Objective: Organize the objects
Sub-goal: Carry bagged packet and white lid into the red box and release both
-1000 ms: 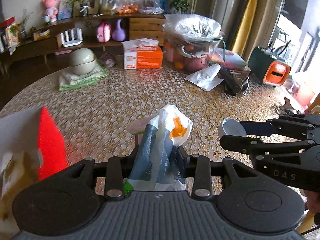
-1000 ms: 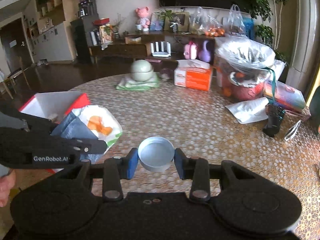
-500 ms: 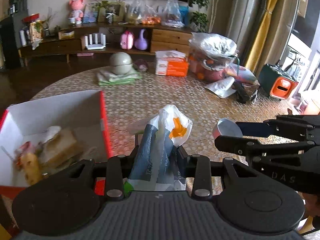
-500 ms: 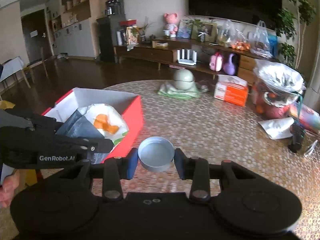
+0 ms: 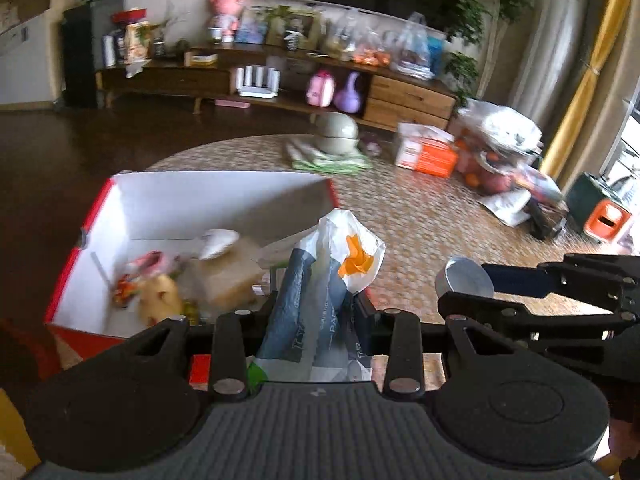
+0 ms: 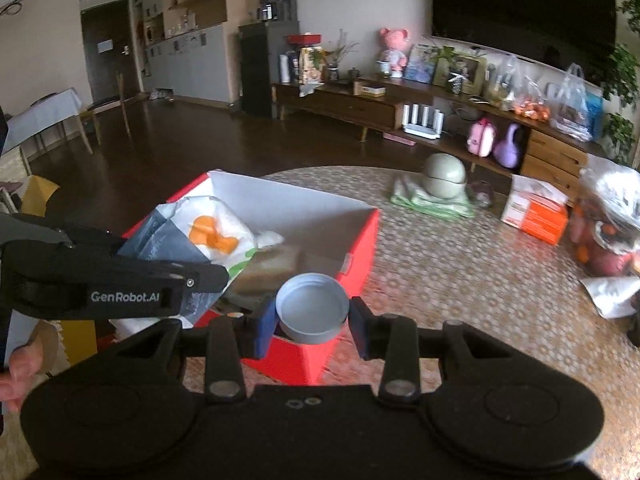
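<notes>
The left gripper (image 5: 316, 312) is clenched on a crumpled bag (image 5: 324, 280) (white and grey plastic with an orange print), holding it over the near right corner of the red box (image 5: 96, 216). The box stands open on the left part of the worktop (image 5: 420, 224), white inside, with a few blurred packets on its floor. The right gripper (image 6: 312, 320) grips a small round lid (image 6: 312, 307) between its blue pads, hollow side up, over the box's near corner. From the left camera the lid (image 5: 464, 278) sits just right of the bag. Far across the worktop lie a green cloth (image 6: 432, 202) carrying a round bowl (image 6: 445, 176) and, to the right, an orange tissue box (image 6: 536, 212).
</notes>
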Demonstrator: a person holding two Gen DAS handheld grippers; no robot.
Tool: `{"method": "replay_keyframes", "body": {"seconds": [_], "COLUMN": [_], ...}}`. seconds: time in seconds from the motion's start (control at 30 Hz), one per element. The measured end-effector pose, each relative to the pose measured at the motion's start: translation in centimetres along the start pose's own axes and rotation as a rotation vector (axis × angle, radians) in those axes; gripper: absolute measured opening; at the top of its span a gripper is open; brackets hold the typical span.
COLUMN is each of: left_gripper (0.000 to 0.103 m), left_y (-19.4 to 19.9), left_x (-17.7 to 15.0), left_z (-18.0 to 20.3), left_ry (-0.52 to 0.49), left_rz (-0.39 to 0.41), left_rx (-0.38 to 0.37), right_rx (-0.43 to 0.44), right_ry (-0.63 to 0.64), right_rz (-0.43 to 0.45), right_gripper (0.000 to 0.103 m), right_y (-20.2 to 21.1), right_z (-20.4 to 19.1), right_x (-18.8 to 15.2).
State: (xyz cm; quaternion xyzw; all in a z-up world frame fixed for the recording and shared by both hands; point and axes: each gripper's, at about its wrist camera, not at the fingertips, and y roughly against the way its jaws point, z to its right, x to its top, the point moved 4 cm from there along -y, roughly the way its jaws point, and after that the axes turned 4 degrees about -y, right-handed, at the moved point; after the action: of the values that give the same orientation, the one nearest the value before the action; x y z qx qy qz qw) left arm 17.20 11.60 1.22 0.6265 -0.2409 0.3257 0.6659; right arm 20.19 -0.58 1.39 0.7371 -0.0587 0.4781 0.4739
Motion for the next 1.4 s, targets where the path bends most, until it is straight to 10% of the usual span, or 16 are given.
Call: {"method": "replay_keyframes", "body": {"seconds": [0.63,1.4], "left_gripper": [0.036,0.037], "left_y": [-1.5,-11.1], "left_x": [2.2,2.0], "left_z": [-10.4,-12.2], "left_ry": [0.025,-0.043], "left_rz": [-0.003,-0.153], "left_rx": [0.184,0.229], "right_rx": [-0.034,-0.035], "right_ry": [0.098,0.052], "right_rz": [-0.068,-0.141], "right_gripper": [0.039,0.040], "right_y": [-8.5,-14.2], "right_z": [-2.9,-1.9], "right_x": [2.4,2.6]}}
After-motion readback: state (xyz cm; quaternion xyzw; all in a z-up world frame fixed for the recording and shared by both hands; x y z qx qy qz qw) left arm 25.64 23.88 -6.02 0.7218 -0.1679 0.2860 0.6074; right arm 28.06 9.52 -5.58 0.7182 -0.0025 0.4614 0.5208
